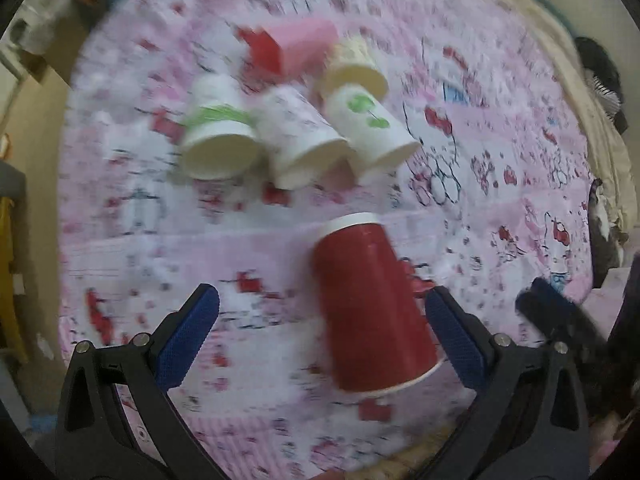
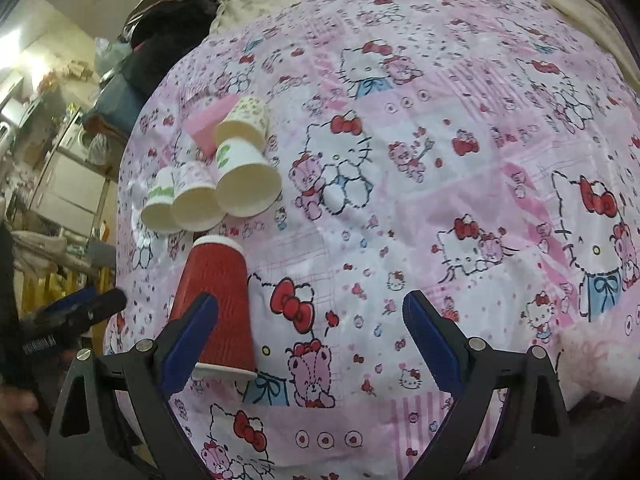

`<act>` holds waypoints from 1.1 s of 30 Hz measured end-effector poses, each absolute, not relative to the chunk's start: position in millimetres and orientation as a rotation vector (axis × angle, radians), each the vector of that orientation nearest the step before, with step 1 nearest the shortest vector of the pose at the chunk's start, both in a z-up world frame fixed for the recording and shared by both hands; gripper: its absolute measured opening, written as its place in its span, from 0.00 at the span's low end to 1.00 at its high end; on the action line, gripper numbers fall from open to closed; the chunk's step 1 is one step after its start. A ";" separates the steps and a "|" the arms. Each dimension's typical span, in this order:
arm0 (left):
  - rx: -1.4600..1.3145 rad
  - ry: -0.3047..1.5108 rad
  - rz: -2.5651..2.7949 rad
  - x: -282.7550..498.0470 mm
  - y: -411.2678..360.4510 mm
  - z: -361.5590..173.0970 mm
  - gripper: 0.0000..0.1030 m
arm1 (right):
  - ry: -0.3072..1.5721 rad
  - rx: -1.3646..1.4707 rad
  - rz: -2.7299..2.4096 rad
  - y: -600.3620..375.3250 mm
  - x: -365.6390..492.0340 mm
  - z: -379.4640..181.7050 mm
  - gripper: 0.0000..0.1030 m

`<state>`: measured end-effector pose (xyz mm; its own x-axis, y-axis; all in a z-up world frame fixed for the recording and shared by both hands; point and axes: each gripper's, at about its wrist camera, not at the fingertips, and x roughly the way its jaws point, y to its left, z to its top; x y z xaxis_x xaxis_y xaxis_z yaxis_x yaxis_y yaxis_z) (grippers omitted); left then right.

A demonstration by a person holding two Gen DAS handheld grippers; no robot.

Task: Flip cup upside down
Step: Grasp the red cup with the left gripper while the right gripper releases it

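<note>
A red ribbed paper cup [image 1: 372, 304] [image 2: 218, 304] stands upside down on the pink Hello Kitty bedspread [image 2: 440, 200], white base up and wide rim down. My left gripper [image 1: 322, 324] is open, with the cup between its blue pads, close to the right pad [image 1: 452, 336]; I cannot tell if it touches. My right gripper [image 2: 310, 332] is open and empty, with the red cup just behind its left pad [image 2: 188, 340]. Each gripper shows at the other view's edge: the right gripper in the left wrist view [image 1: 560, 312], the left gripper in the right wrist view [image 2: 76, 312].
Several white paper cups [image 1: 304, 136] [image 2: 212, 188] stand upside down in a cluster beyond the red cup, with a pink cup [image 1: 296, 46] [image 2: 208, 120] behind them. Cream bedding [image 1: 560, 60] lies past the spread. Kitchen shelves [image 2: 60, 160] stand at the left.
</note>
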<state>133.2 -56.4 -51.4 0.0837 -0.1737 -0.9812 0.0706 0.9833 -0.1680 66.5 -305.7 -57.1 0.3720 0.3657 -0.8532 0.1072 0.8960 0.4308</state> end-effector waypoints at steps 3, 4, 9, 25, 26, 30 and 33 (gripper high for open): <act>-0.108 1.602 -0.161 157.7 -70.4 -71.8 0.82 | 1.185 0.491 0.169 -312.9 66.0 -55.3 0.93; -0.139 1.652 -0.147 164.9 -73.0 -82.1 0.80 | 1.183 0.493 0.168 -314.0 65.7 -54.9 0.93; -0.222 1.763 -0.116 171.8 -80.8 -113.1 0.63 | 1.171 0.516 0.169 -319.6 65.6 -51.7 0.93; -0.199 1.814 -0.051 174.4 -94.2 -144.1 0.62 | 1.142 0.573 0.194 -321.0 65.9 -44.3 0.93; -0.197 1.809 -0.047 173.0 -96.3 -144.8 0.61 | 1.144 0.574 0.192 -320.9 65.9 -44.7 0.93; -0.135 1.785 -0.039 168.5 -107.3 -141.5 0.60 | 1.145 0.576 0.191 -321.9 65.4 -45.9 0.93; -0.133 1.767 -0.030 166.4 -108.8 -136.0 0.60 | 1.140 0.569 0.194 -322.2 65.0 -45.1 0.93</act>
